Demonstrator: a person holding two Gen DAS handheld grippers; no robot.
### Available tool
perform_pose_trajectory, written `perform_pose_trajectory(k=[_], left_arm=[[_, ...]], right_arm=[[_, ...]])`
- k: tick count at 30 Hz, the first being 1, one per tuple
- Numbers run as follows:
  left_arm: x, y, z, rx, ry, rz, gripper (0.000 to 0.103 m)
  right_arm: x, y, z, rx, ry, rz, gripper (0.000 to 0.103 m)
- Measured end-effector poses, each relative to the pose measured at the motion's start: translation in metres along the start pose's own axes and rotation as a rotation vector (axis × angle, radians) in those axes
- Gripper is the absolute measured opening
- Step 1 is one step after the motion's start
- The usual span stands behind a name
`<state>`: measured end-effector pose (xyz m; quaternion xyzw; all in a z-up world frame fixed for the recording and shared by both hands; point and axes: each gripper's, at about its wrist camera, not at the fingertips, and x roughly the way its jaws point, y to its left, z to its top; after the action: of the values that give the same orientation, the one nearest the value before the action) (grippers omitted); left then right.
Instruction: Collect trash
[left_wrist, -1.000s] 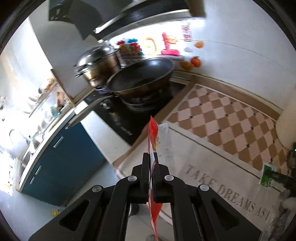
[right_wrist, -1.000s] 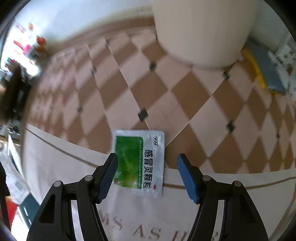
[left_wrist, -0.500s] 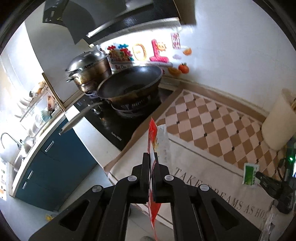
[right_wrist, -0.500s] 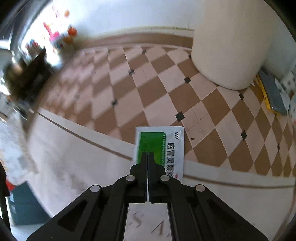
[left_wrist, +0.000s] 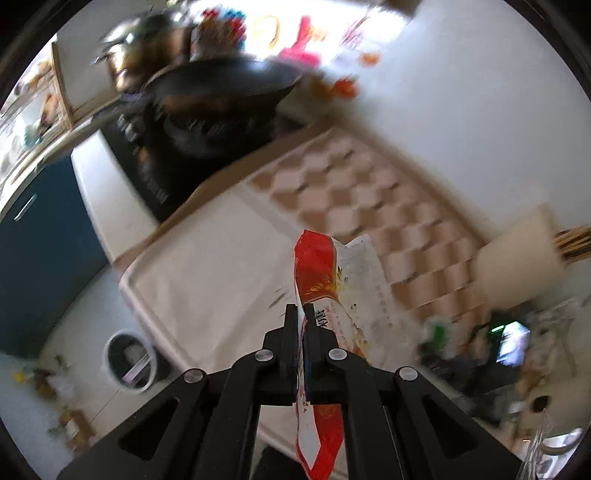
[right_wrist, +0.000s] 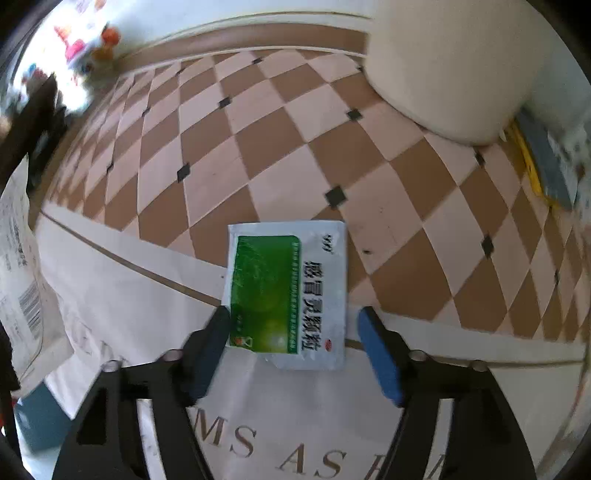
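Right wrist view: my right gripper (right_wrist: 295, 343) has just spread its jaws wide around the green sachet (right_wrist: 286, 293), flat on the tabletop at lower centre, long axis running up-frame, untouched. My left gripper (left_wrist: 300, 325) is clamped on a red wrapper (left_wrist: 321, 280) standing upright.

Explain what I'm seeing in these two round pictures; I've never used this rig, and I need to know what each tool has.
No robot: a person carries a two-finger tool in each hand, and a fisheye camera on each looks along its fingers.

The left view shows the left tool shut on a red and white plastic food wrapper, above the cream tablecloth. A small round bin stands on the floor below.

The right view shows the right tool open; its jaws have just been opening. A green and white foil sachet lies flat between its blue pads, not gripped, on the checked part of the cloth.
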<state>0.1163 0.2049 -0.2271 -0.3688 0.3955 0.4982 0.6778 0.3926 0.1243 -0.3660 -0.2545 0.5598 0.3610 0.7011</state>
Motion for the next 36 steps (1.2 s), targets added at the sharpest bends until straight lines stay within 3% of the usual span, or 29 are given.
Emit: perform_pose_trajectory(k=[3, 6, 7, 8, 9, 13, 16, 21, 26, 30, 36], left_arm=[[0.029, 0.016, -0.012, -0.009, 0.052, 0.091, 0.000], [0.044, 0.025, -0.019, -0.029, 0.087, 0.117, 0.000], [0.046, 0.027, -0.021, -0.032, 0.093, 0.121, 0.000], [0.046, 0.028, -0.022, -0.032, 0.096, 0.122, 0.000], [0.045, 0.027, -0.023, -0.030, 0.096, 0.121, 0.000], [0.023, 0.022, -0.019, 0.013, 0.047, 0.121, 0.000], [0.000, 0.028, -0.009, 0.042, -0.021, 0.121, 0.000], [-0.053, 0.053, -0.001, 0.078, -0.132, 0.139, 0.000], [-0.091, 0.117, -0.004, 0.041, -0.176, 0.180, 0.000], [-0.115, 0.194, -0.020, -0.031, -0.176, 0.238, 0.000], [-0.109, 0.329, -0.061, -0.193, -0.095, 0.326, 0.000]], right_arm=[[0.002, 0.012, -0.007, -0.036, -0.047, -0.050, 0.086], [-0.001, 0.014, -0.013, -0.046, -0.082, -0.047, 0.077], [-0.005, 0.016, -0.017, -0.066, -0.100, -0.043, 0.058], [-0.008, 0.020, -0.017, -0.090, -0.116, -0.040, 0.024], [-0.010, 0.024, -0.017, -0.111, -0.121, -0.038, 0.001], [-0.016, 0.017, -0.015, -0.054, -0.104, 0.045, 0.000], [-0.034, 0.004, -0.021, 0.025, -0.096, 0.172, 0.000], [-0.076, 0.016, -0.035, -0.007, -0.106, 0.282, 0.000], [-0.114, 0.079, -0.061, -0.127, -0.109, 0.396, 0.000], [-0.121, 0.162, -0.075, -0.231, -0.075, 0.490, 0.000], [-0.122, 0.293, -0.151, -0.441, 0.015, 0.555, 0.000]])
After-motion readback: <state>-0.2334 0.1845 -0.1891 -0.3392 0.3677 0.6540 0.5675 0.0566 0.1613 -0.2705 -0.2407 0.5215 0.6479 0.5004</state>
